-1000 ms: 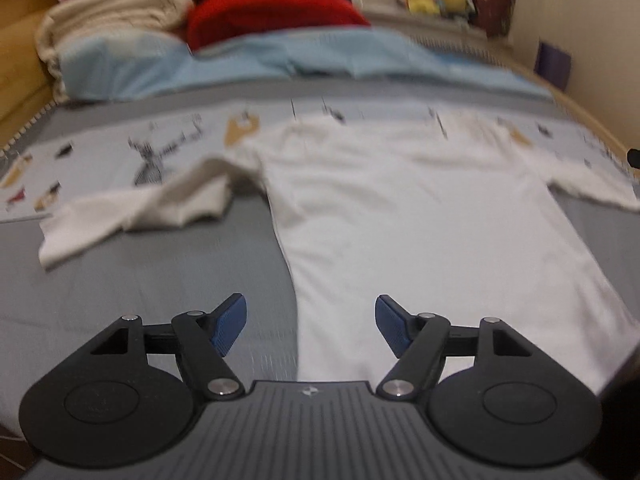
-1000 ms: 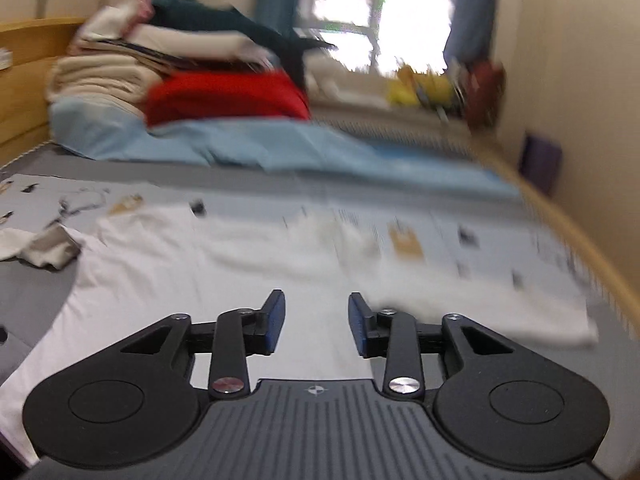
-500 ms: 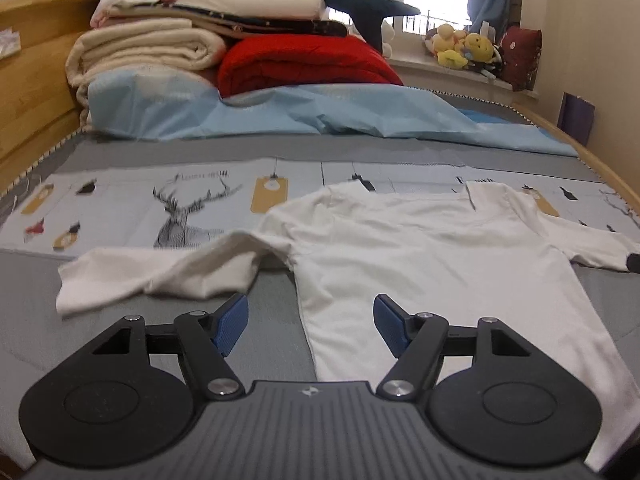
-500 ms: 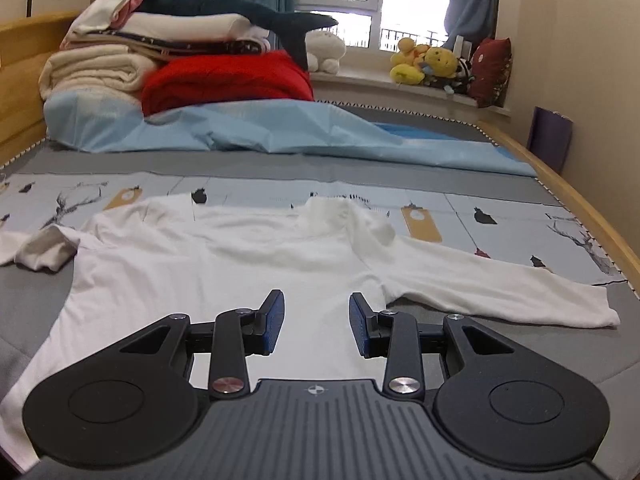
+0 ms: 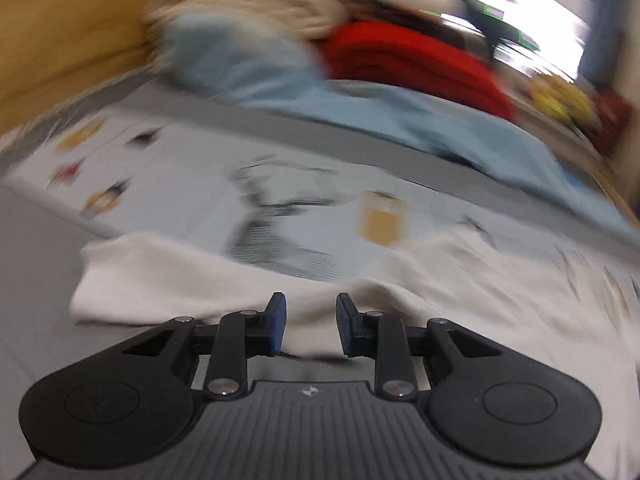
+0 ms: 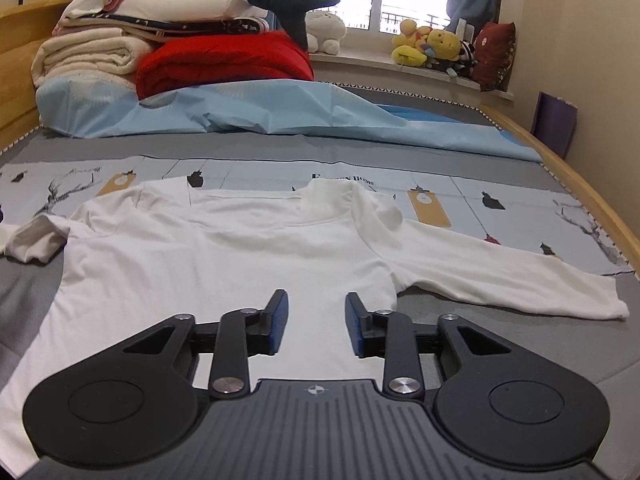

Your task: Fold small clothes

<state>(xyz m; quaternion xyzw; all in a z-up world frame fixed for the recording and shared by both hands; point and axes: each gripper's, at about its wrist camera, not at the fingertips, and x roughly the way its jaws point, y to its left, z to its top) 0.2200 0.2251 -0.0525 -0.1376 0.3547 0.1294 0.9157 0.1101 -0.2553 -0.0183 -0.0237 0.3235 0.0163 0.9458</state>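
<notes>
A white long-sleeved shirt (image 6: 224,252) lies flat on the bed, collar away from me, its right sleeve (image 6: 500,276) stretched out to the right. My right gripper (image 6: 316,324) hovers over the shirt's body near the right armpit; its jaws are closing, a gap remains, and nothing is pinched. The left wrist view is blurred by motion. There my left gripper (image 5: 311,328) is low over the shirt's crumpled left sleeve (image 5: 168,280). Its jaws are closing with sleeve cloth showing in the gap, and the pads (image 5: 278,322) are not seen pressing on it.
Folded blankets (image 6: 88,56), a red quilt (image 6: 224,60) and a light blue sheet (image 6: 248,112) are piled at the head of the bed. A wooden bed rail (image 6: 592,200) runs along the right. Plush toys (image 6: 432,46) sit on the windowsill.
My left gripper has swung left from the shirt's body to the left sleeve and its jaws have narrowed a lot. The right gripper has sunk a little and its jaws have narrowed slightly.
</notes>
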